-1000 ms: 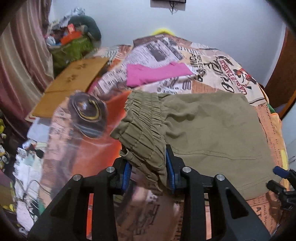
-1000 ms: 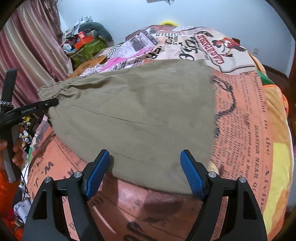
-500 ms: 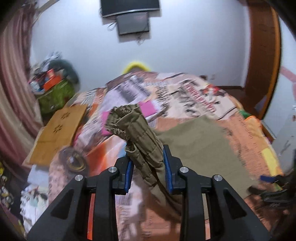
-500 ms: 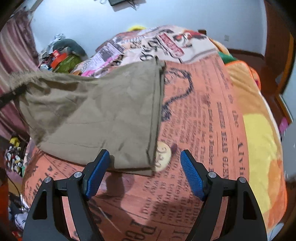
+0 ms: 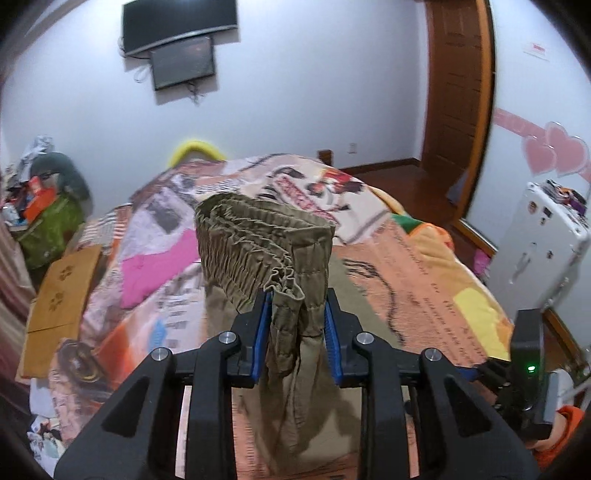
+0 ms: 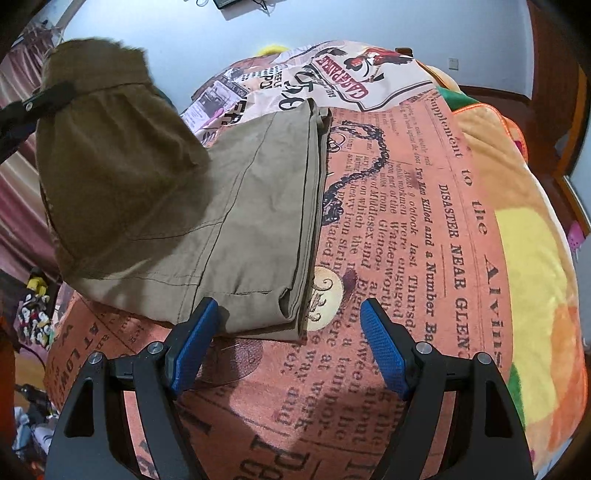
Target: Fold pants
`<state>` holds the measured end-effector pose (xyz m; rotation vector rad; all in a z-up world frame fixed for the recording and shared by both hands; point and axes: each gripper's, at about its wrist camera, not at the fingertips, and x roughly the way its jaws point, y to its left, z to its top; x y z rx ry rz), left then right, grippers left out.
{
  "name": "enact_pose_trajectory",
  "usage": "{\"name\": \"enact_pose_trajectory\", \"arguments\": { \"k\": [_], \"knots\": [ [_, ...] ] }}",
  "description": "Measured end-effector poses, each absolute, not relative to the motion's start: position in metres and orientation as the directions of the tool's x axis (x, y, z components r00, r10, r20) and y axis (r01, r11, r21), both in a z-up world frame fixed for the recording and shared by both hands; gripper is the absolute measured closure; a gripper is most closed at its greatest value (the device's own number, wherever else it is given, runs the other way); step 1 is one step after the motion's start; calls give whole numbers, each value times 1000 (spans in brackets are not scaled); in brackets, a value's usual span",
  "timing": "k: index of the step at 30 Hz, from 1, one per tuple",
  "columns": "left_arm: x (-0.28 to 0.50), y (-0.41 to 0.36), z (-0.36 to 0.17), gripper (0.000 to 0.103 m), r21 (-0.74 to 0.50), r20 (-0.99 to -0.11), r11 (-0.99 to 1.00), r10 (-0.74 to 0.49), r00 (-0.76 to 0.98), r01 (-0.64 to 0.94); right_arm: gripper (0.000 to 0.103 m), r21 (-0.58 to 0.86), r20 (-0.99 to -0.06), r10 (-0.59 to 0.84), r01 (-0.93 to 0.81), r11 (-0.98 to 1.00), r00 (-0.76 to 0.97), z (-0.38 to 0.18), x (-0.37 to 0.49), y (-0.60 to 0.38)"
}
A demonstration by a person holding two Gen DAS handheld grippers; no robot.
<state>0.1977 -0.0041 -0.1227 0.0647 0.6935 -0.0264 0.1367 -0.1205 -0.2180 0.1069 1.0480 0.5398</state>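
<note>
Pants (image 5: 266,240): one pair, waistband clamped in left gripper (image 5: 294,325); right gripper (image 6: 286,347) wide apart, holding nothing.

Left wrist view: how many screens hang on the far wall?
2: a larger dark screen at the top, and a smaller screen directly below it, overlapping its lower edge. More may lie outside the frame.

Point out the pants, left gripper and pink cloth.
pants (image 5: 266,236), left wrist view, on the gathered waistband.
left gripper (image 5: 295,325), left wrist view, between its fingertips.
pink cloth (image 5: 155,266), left wrist view, its middle.
</note>
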Motion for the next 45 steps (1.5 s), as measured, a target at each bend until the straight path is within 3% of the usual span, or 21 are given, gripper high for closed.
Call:
{"name": "enact_pose_trajectory", "arguments": {
  "k": [6,16,24,30,37,45],
  "knots": [
    [210,-29,-137,77,17,-679,993,-75,731,117,27,336,-791,476,-378,863,383,-218,136,-121],
    [230,-46,-179,77,-162,-776,962,-261,575,218,27,344,-788,482,-377,860,382,-218,136,-120],
    [230,-58,-190,76,-151,-811,960,-257,526,235,27,339,-791,475,-371,865,386,-216,135,-120],
    [218,-55,-176,60,-223,-786,940,-329,524,257,27,328,-785,463,-357,874,412,-207,134,-126],
    [210,-28,-159,51,-150,-768,969,-239,595,196,27,311,-762,453,-351,883,463,-185,129,-137],
    [199,25,-200,50,-61,-842,995,-94,532,80,27,272,-714,468,-410,871,521,-154,134,-123]
  ]
}}
